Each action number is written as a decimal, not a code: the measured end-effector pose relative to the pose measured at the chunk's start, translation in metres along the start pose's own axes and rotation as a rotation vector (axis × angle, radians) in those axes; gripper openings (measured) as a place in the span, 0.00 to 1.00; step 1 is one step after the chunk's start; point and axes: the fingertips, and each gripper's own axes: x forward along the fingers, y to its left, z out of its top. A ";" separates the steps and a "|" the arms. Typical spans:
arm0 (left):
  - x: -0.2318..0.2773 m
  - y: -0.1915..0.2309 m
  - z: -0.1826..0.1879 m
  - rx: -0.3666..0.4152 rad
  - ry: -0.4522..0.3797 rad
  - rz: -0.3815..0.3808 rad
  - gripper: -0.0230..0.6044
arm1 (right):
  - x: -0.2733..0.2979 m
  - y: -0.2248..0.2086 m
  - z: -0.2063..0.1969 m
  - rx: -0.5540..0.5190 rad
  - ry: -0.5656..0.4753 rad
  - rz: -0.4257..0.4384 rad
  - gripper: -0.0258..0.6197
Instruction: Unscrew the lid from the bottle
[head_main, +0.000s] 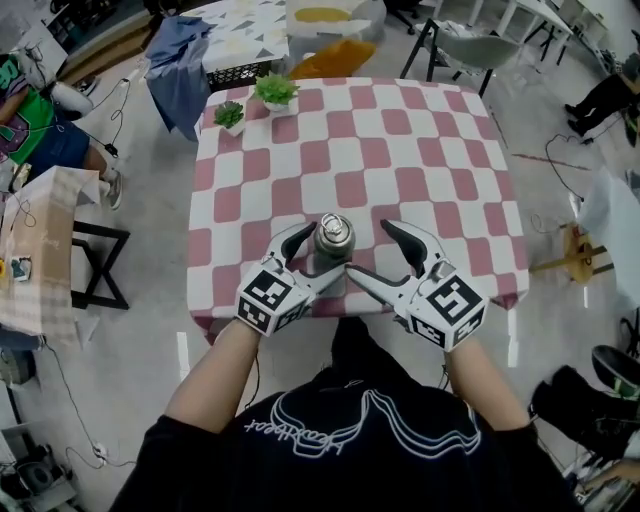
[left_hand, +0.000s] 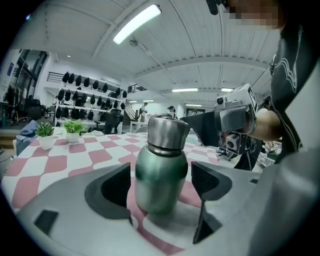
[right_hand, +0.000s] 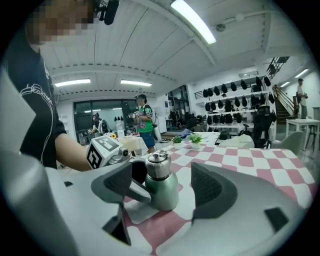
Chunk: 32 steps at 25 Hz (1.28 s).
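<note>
A pink-and-white checked tablecloth covers the table, with two small potted plants near its far left corner and grey floor strewn with cables around it. At the near edge, the left gripper stands wide open around the green bottle, its pads not pressing and the steel lid still on. The right gripper, jaws likewise apart, faces the bottle from the right without gripping it.

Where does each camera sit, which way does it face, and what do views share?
Head view: on the head, facing steeply down at the table; forearms, left gripper, right gripper around the bottle.
Left gripper view: on that gripper, along its open jaws; bottle between them, right gripper and forearm beyond.
Right gripper view: on that gripper, along its open jaws toward the bottle; left gripper and forearm beyond.
Shared: all show the bottle.
</note>
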 end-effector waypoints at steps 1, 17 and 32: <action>0.001 0.000 0.001 -0.006 -0.005 -0.005 0.62 | 0.007 0.001 -0.002 -0.006 0.009 0.016 0.60; 0.010 0.000 -0.002 0.061 0.041 0.008 0.60 | 0.050 0.008 -0.005 -0.100 0.015 0.085 0.42; 0.010 0.001 -0.002 0.077 0.075 -0.041 0.60 | 0.052 0.007 -0.005 -0.154 0.053 0.189 0.42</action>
